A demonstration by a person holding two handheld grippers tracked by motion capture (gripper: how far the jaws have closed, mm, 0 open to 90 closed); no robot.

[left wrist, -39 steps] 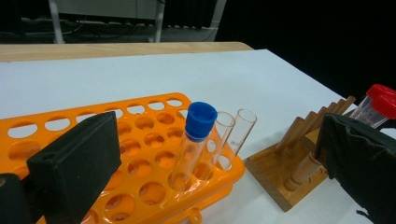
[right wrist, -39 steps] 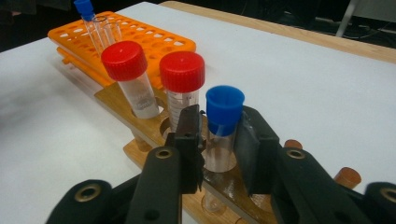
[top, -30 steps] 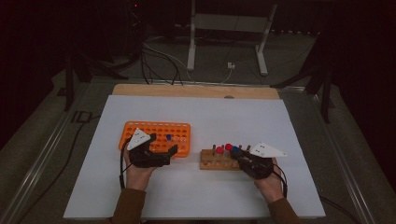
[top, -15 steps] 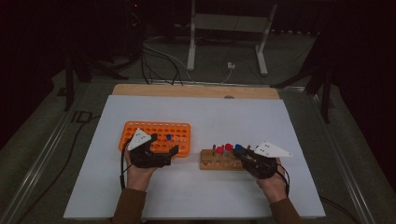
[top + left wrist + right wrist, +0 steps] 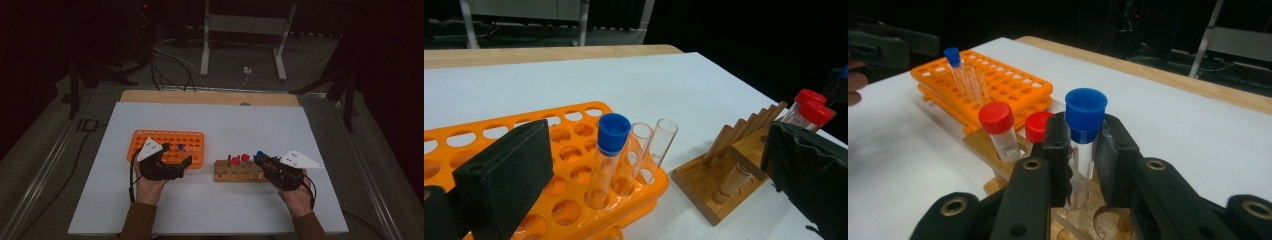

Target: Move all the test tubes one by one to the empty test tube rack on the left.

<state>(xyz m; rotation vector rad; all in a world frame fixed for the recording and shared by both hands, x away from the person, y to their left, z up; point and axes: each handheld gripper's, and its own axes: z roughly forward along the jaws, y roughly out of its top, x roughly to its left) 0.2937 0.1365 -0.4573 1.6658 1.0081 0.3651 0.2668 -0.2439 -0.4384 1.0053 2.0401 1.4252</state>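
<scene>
1. Jaws of the left gripper (image 5: 186, 161) stand wide apart with nothing between them, at the near edge of the orange rack (image 5: 167, 136).
2. That rack already carries one blue-capped tube (image 5: 610, 152) and two uncapped tubes (image 5: 650, 149) beside it; most holes are unfilled.
3. On the wooden stand (image 5: 239, 171), two red-capped tubes (image 5: 999, 130) are left to shift, by my reading.
4. Right gripper (image 5: 1083, 152) is clamped on a second blue-capped tube (image 5: 1085, 131) just over the stand, probably bound for the orange rack.
</scene>
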